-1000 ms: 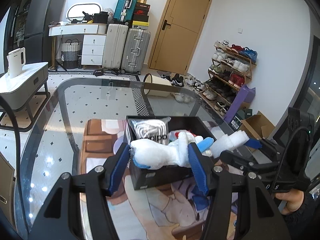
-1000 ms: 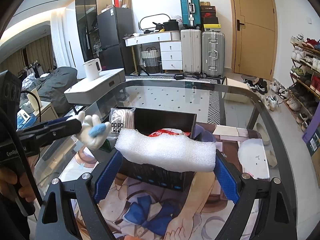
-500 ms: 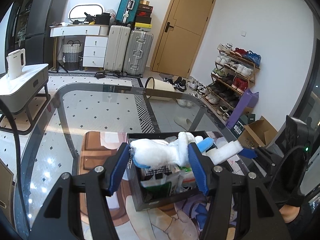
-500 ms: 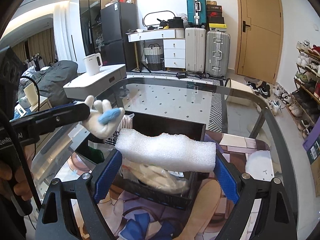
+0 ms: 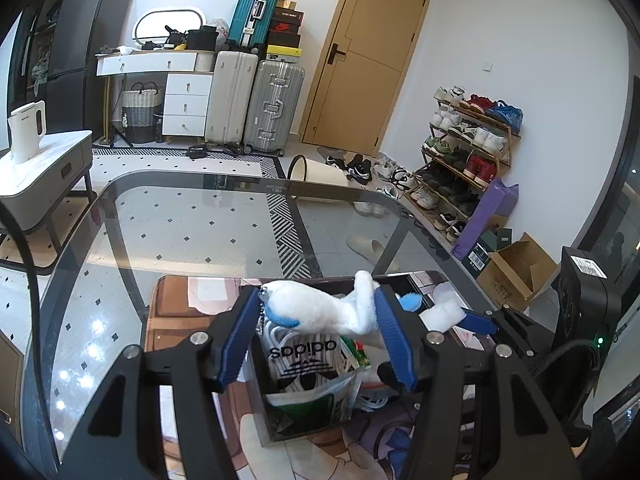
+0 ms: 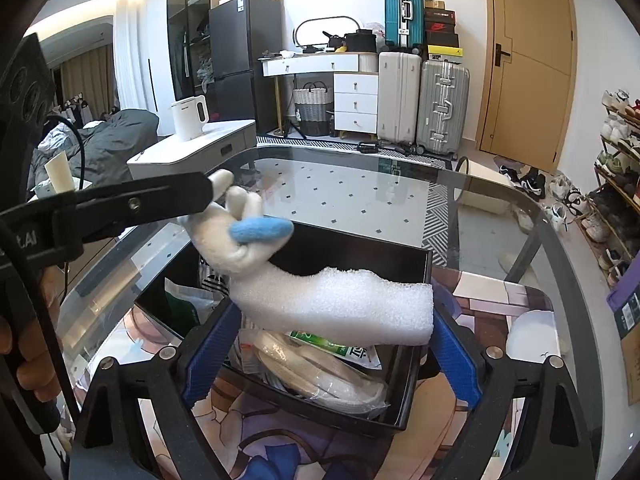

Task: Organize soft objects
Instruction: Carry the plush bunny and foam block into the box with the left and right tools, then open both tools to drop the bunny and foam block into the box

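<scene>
My left gripper (image 5: pixel 316 316) is shut on a white plush toy with blue parts (image 5: pixel 320 312) and holds it above the black box (image 5: pixel 276 424). The toy also shows in the right wrist view (image 6: pixel 236 232). My right gripper (image 6: pixel 336 320) is shut on a white foam block (image 6: pixel 344 304), also above the black box (image 6: pixel 408 400). In the left wrist view the foam block (image 5: pixel 440 314) pokes in at the right. The box holds a white Adidas bag (image 5: pixel 304 364), a green packet (image 6: pixel 320 338) and a beige bagged item (image 6: pixel 320 372).
The box stands on a printed mat (image 6: pixel 480 292) on a glass table (image 5: pixel 192 232). A white round pad (image 6: pixel 532 336) lies on the mat at the right. A side table with a kettle (image 6: pixel 188 116), suitcases and a shoe rack stand beyond.
Both grippers rose and moved forward over the box with their loads. The box now sits lower in both views and its contents show from above.
</scene>
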A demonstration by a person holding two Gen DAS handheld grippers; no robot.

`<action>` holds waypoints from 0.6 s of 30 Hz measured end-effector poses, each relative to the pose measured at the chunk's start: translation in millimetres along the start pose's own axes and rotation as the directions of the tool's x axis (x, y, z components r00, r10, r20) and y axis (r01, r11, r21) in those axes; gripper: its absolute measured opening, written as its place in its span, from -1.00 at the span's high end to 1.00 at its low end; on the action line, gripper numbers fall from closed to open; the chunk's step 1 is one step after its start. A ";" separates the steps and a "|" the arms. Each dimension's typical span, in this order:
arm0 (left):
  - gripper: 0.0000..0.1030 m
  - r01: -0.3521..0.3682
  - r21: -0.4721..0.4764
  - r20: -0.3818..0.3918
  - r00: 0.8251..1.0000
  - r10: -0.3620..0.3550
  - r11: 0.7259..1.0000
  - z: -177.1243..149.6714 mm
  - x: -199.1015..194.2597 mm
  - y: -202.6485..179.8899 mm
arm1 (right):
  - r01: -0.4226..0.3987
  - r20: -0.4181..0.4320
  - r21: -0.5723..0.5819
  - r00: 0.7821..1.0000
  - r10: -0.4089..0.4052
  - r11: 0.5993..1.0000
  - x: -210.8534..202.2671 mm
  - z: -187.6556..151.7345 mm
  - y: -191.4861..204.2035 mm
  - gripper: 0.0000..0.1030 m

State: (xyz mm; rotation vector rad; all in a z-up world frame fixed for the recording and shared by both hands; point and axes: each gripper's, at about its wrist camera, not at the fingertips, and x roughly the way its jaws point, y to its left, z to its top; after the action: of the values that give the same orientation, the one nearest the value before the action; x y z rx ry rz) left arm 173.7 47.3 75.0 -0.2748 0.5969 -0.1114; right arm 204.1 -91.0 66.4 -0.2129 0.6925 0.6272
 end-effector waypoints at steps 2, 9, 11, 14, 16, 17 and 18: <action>-0.10 0.005 0.000 -0.008 1.000 -0.005 1.000 0.8 4.7 -1.4 | -0.011 -0.010 -0.008 1.000 0.010 1.000 0.8 -1.0 -1.2 -0.89; -0.02 0.004 0.014 -0.029 1.000 -0.004 1.000 -2.1 15.4 -4.4 | -0.013 -0.009 -0.042 1.000 0.013 0.999 -4.3 -9.3 -2.4 -0.97; -0.01 0.006 0.016 -0.038 0.999 -0.006 1.000 -4.7 17.5 -3.4 | -0.009 -0.006 -0.033 1.000 0.008 0.999 -7.1 -11.5 -6.2 -0.97; -0.02 0.005 0.021 -0.052 0.999 -0.004 1.000 -9.8 20.6 -1.9 | -0.006 -0.001 -0.028 1.000 0.006 1.000 -9.8 -12.4 -9.6 -0.97; -0.02 -0.002 0.036 -0.060 0.998 0.004 0.999 -12.5 22.6 -2.9 | -0.004 -0.001 -0.030 1.000 0.004 1.000 -12.4 -13.9 -9.3 -0.97; -0.02 -0.007 0.042 -0.059 0.998 0.010 0.999 -13.0 22.8 -3.1 | 0.001 0.001 -0.031 1.000 -0.001 1.000 -13.8 -14.4 -9.0 -0.97; -0.03 -0.012 0.049 -0.059 0.998 0.015 0.999 -14.0 23.5 -4.1 | 0.004 0.002 -0.031 1.000 -0.004 0.999 -14.9 -15.0 -9.2 -0.97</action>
State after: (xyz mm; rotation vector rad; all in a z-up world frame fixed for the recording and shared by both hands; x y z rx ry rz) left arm 185.0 35.9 52.4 -0.2207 0.6542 -0.1215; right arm 192.8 -111.0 64.6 -0.2429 0.6809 0.6346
